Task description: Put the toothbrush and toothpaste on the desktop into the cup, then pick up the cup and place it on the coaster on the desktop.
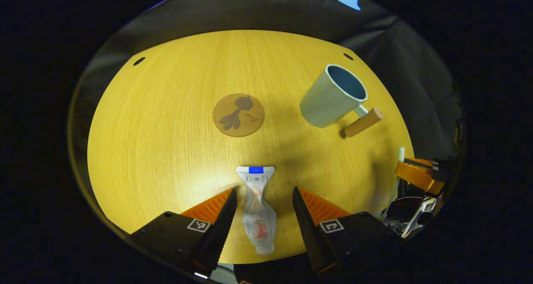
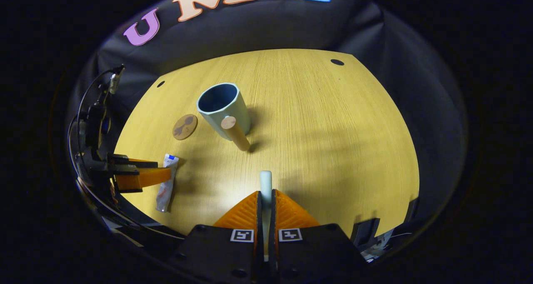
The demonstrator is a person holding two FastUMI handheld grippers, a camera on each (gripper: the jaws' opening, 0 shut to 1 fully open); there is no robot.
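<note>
A toothpaste tube (image 1: 258, 209) lies flat on the wooden table, lengthwise between the fingers of my open left gripper (image 1: 264, 192), which straddles it without touching. My right gripper (image 2: 265, 194) is shut on a pale toothbrush (image 2: 265, 184) whose end sticks out past the fingertips. The pale green cup (image 1: 333, 95) with a wooden handle (image 1: 363, 122) stands upright at the right; in the right gripper view the cup (image 2: 224, 109) stands ahead and slightly left. A round cork coaster (image 1: 238, 115) lies in the table's middle, left of the cup. The left gripper (image 2: 141, 176) and the tube (image 2: 165, 184) also appear at the left in the right gripper view.
The round wooden table (image 1: 166, 130) has small dark holes near its far edge (image 1: 138, 61). Black cloth walls surround it. The right gripper and its cables (image 1: 418, 180) sit at the table's right edge in the left gripper view.
</note>
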